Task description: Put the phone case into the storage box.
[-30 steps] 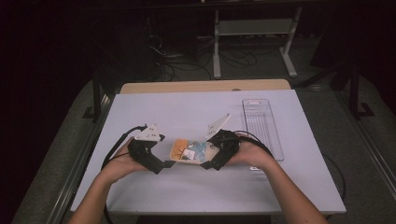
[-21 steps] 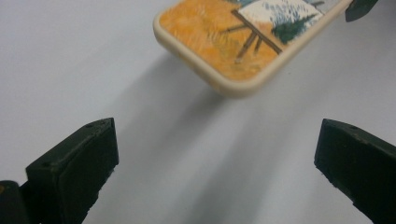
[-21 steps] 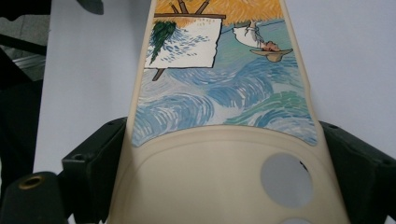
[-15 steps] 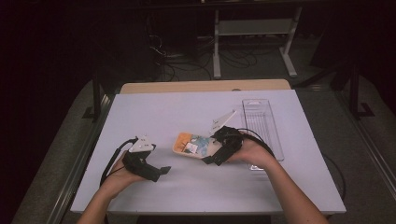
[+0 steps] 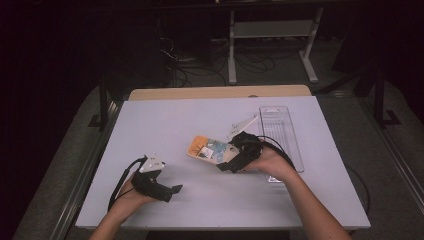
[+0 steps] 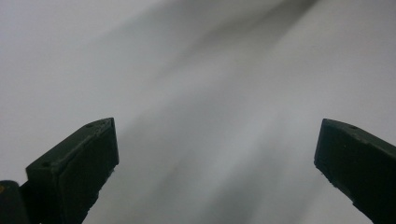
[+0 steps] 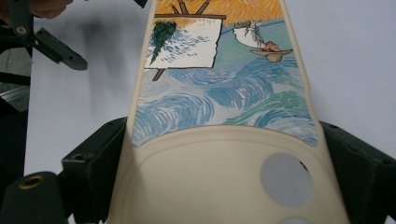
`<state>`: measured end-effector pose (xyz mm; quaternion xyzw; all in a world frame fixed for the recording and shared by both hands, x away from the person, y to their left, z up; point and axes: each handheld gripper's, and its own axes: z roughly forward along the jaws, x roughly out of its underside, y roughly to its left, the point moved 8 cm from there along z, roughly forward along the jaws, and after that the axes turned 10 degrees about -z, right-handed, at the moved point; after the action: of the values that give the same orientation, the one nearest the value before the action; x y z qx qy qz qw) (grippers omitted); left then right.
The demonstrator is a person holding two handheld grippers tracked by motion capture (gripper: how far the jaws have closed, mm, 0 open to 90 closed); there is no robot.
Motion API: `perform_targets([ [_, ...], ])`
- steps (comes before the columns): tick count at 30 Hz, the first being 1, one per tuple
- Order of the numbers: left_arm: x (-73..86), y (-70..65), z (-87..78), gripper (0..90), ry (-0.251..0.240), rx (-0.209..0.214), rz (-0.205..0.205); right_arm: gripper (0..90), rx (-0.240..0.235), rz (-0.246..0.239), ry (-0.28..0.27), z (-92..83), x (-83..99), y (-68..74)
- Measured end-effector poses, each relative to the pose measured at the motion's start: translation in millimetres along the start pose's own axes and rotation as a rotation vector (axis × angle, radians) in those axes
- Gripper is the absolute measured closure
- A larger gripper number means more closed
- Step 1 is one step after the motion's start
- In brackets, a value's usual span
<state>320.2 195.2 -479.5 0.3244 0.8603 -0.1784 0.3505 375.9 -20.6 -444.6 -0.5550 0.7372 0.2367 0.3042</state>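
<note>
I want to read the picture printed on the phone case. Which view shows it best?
The right gripper view: the phone case shows its painted waves and easel sharply between the right gripper's jaws. The high view shows it small.

There is one phone case (image 7: pixel 219 107) between the right jaws. One clear tray (image 5: pixel 280 135) is beside them, and two grippers.

The phone case (image 5: pixel 210 150) is placed near the middle of the table (image 5: pixel 165 120). Just right of the phone case, the right gripper (image 5: pixel 231 164) is found, clamped on its near end. The clear tray (image 5: pixel 280 135) is set right of the phone case. The left gripper (image 5: pixel 170 191) is positioned left of and nearer than the phone case, well apart from it.
</note>
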Motion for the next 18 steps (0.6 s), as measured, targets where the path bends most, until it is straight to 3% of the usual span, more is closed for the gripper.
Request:
perform_targets([
  [3,-0.9,-0.4,2.5,0.0,-0.005,0.013,-0.007,10.0,0.005,0.030,0.001,-2.4,-1.4,1.7],
  [8,-2.7,-0.9,2.1,0.0,-0.020,0.007,-0.006,10.0,0.013,0.036,0.002,-3.7,-1.0,0.8],
  [12,-3.2,0.7,2.8,0.0,-0.035,-0.008,0.034,10.0,0.017,0.041,0.001,-3.4,-1.4,0.8],
  [18,-6.9,-1.0,3.2,0.0,-0.070,-0.014,0.056,10.0,0.022,0.048,0.009,-3.0,-0.5,0.2],
])
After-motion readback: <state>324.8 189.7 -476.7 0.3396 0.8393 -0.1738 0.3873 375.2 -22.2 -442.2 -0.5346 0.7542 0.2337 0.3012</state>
